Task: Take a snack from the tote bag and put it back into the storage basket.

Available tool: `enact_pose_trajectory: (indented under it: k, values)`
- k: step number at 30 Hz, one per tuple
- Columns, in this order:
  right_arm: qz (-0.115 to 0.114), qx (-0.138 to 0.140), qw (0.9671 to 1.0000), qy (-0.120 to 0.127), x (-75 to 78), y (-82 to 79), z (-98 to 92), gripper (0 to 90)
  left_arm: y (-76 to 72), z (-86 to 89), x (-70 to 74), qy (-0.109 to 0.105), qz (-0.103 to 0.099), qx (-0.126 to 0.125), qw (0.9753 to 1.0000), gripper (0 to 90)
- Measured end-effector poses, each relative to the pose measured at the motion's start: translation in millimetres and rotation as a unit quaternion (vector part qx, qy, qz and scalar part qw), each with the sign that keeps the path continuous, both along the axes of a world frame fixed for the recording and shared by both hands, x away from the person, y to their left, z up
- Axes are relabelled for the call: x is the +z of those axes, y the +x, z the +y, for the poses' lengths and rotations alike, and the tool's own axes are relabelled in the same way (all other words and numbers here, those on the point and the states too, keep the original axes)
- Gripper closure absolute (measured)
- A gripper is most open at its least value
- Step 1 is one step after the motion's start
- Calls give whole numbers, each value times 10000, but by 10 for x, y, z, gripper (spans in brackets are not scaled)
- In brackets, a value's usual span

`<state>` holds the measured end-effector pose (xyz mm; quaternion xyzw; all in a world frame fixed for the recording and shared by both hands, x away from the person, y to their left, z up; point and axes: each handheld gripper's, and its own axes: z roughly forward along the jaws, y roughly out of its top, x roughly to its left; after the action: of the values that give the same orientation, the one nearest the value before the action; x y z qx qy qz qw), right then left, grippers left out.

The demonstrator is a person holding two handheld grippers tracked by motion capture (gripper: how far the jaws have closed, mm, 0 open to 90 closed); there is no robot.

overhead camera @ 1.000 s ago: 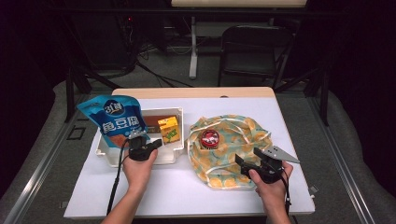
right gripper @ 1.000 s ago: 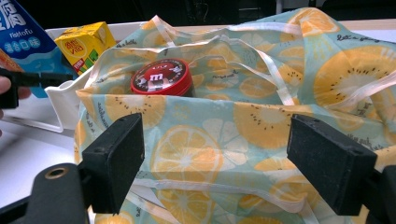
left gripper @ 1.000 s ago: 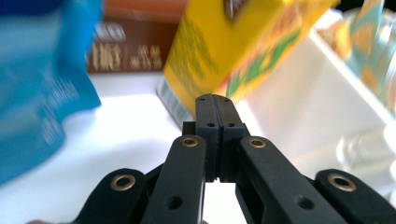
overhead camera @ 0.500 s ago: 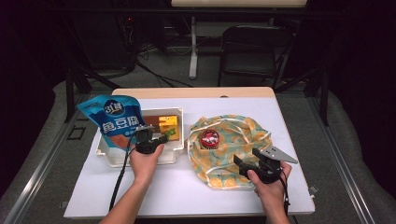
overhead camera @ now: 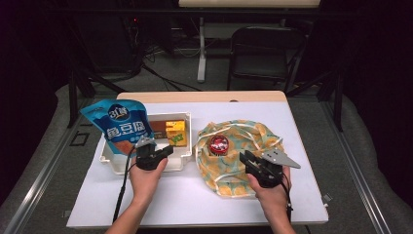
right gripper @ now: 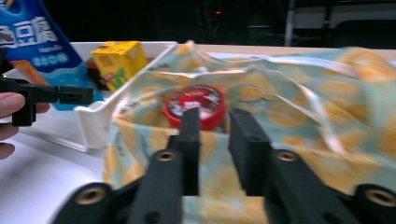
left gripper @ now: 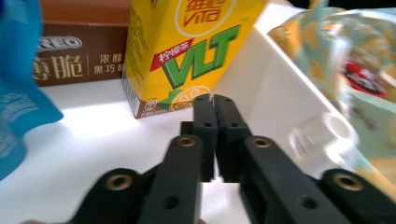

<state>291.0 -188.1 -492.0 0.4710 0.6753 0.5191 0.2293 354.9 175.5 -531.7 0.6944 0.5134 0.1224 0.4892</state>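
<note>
Two hand-held grippers: left (left gripper: 213, 100) closed, empty, before the yellow carton (left gripper: 187, 51); right (right gripper: 215, 116) slightly open, empty.

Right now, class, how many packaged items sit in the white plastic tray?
3: a blue snack pouch at its left, a brown biscuit box at the back, a yellow drink carton at its right. Others may be hidden.

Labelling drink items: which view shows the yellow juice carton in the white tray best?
Left gripper view: the yellow carton stands close and sharp, its VLT print readable, just beyond the shut left gripper. The high view shows it small in the white tray beside a brown box. The right gripper view shows it far off and blurred.
</note>
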Motion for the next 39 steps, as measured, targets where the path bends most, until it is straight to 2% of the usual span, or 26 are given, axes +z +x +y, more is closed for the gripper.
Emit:
enact_pose_trajectory:
  k: [2,3,5,9,11,13,14,18,22,26,30,33,35,37,39]
  values:
    - [-43,107,9999,31,-12,58,77,886,-94,73,46,-105,-194,-32,9998,763]
    - [-3,104,9999,-2,-20,92,117,881,-131,103,65,-83,-308,-34,9995,730]
    - [36,86,10000,-35,-37,156,172,777,-194,149,109,63,-465,-40,9989,616]
    - [68,-35,9999,-147,-51,273,265,533,-265,227,156,-79,-469,-32,9989,413]
    - [133,-133,9997,-165,-57,329,299,423,-286,245,158,13,-510,-25,9987,336]
    - [217,-146,9991,-322,-65,409,347,344,-301,260,143,39,-509,-35,9987,289]
    - [247,-128,9991,-321,-70,443,374,286,-308,265,134,34,-508,-43,9987,276]
    - [356,-111,9981,-501,-97,563,486,187,-327,290,122,95,-444,-21,9990,267]
    - [478,-47,9968,-635,-173,657,594,132,-334,286,110,170,-419,-27,9990,265]
    - [647,-135,9953,-711,-275,735,615,59,-342,278,103,212,-448,-35,9988,263]
    - [668,-94,9949,-751,-335,787,648,28,-339,263,90,237,-418,-84,9988,262]
    - [796,-80,9933,-833,-388,844,677,13,-340,244,88,251,-406,-102,9988,258]
    - [776,-154,9934,-824,-429,872,688,21,-344,235,92,275,-416,-123,9987,255]
    - [753,-110,9941,-771,-455,891,698,21,-345,229,90,261,-441,-136,9986,249]
    - [739,-91,9937,-839,-484,904,723,22,-341,224,83,236,-443,-187,9986,238]
